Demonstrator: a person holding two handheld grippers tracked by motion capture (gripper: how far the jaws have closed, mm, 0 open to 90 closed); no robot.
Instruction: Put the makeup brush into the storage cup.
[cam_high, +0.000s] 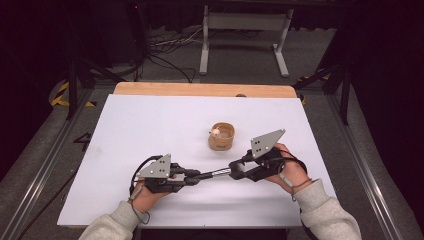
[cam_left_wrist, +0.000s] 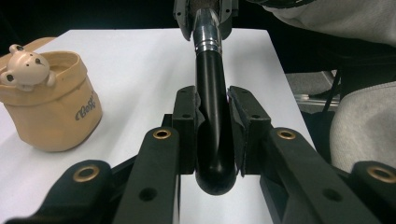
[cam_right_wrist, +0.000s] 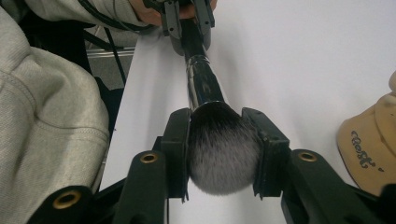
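Note:
A makeup brush (cam_high: 216, 173) with a black handle and a silver ferrule hangs level just above the white table, held at both ends. My left gripper (cam_high: 196, 177) is shut on the rounded end of the black handle (cam_left_wrist: 212, 88). My right gripper (cam_high: 235, 171) has its pads pressed on the grey-tipped bristle head (cam_right_wrist: 224, 158), with the ferrule (cam_right_wrist: 201, 81) running away from it. A tan paper-bag-shaped cup (cam_high: 221, 137) with a small bear figure (cam_left_wrist: 25, 65) on its rim stands behind the brush, apart from both grippers.
The white board (cam_high: 150, 125) covers a wooden table (cam_high: 200, 90). Grey-sleeved forearms enter from the bottom edge. Beyond the table lie a metal stand's legs (cam_high: 242, 45) and cables on the floor. The board's near edge (cam_right_wrist: 135, 70) runs close beside the brush.

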